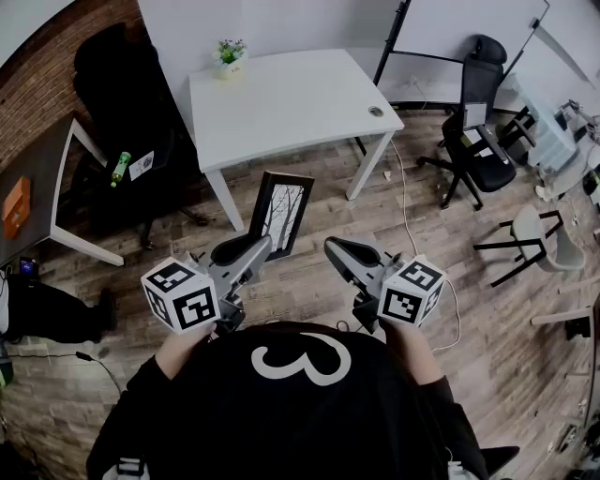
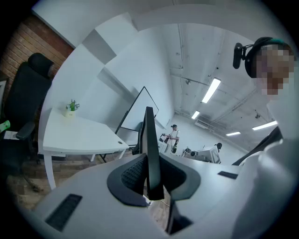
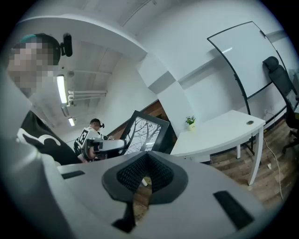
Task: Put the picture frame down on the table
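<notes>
Your left gripper (image 1: 259, 247) sits at lower centre of the head view, its jaws closed partway onto the picture frame (image 1: 281, 214). In the left gripper view the black moulding runs edge-on straight up between the two ribbed pads (image 2: 133, 175), which press on it from either side near its lower end. The frame stands nearly upright, leaning a little to the right in the head view, with its glass and the bare-tree print facing you. It hangs in the air over the wood floor (image 1: 309, 281), just below the near edge of the white table (image 1: 281, 103) and clear of the top.

Your right gripper (image 1: 330, 247) is level with the left one and just to the right of it, apart from the frame. Its jaws are closed tip to tip with nothing between them; in the right gripper view only floorboards show through the slot beneath the pads.

The table fills the upper centre of the head view. A small potted plant (image 1: 230, 54) stands at its far left corner and a round cable port (image 1: 376, 112) sits near its right edge. A black office chair (image 1: 478, 141) stands at the right, and a whiteboard (image 1: 469, 28) leans behind it at the upper right. At the left edge a dark desk (image 1: 42, 187) carries an orange item (image 1: 16, 206), and a green bottle (image 1: 120, 167) lies beside it.
</notes>
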### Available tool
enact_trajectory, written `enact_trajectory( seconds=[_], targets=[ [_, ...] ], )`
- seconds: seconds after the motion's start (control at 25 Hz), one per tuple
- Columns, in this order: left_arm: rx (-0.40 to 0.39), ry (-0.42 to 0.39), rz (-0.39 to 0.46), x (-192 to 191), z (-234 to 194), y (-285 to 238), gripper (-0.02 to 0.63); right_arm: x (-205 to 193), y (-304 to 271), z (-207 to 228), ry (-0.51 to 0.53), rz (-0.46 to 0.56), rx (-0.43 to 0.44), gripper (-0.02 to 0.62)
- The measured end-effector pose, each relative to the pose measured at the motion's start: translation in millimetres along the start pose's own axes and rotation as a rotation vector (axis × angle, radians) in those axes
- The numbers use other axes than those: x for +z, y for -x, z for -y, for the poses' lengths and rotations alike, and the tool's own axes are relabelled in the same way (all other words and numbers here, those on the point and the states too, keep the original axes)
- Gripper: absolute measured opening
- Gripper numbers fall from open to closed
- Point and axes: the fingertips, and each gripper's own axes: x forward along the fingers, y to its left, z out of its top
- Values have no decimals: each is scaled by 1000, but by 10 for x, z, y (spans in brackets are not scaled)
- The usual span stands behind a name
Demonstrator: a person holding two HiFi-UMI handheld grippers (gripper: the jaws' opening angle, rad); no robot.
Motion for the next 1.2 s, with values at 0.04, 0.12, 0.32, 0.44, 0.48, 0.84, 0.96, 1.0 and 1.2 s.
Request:
enact_trajectory(
  seconds=[0.04,0.12,0.32,0.44,0.48,0.84,0.96,1.0,1.2],
  targets=[
    [-6,2,3,13,-7,-16,69,17,-9,18,2,7,3,23],
    [-15,3,5,31,-17,-41,69,35,-25,45,5,18,7,23],
    [-21,-8,2,49,-41,-15,69,22,-69,-1,-6,14,-6,23],
    [-30,-1,0,61,-96,27,69,35,-112,-20,-20,28,-19,25],
    [-32,3,1,53,-90,11,69,41,-92,-5,-26,32,-23,25],
    [-69,21,5,135,-403,268,69,53,-405,-121,-41,45,-71,25],
    [-89,37,2,204,-590,401,69,69,-614,-219,-42,36,-94,25],
    [-93,39,2,211,-603,407,69,67,-611,-228,-45,34,-100,25],
    [-102,41,0,221,-623,304,69,57,-522,-131,-65,39,-124,25]
  ],
)
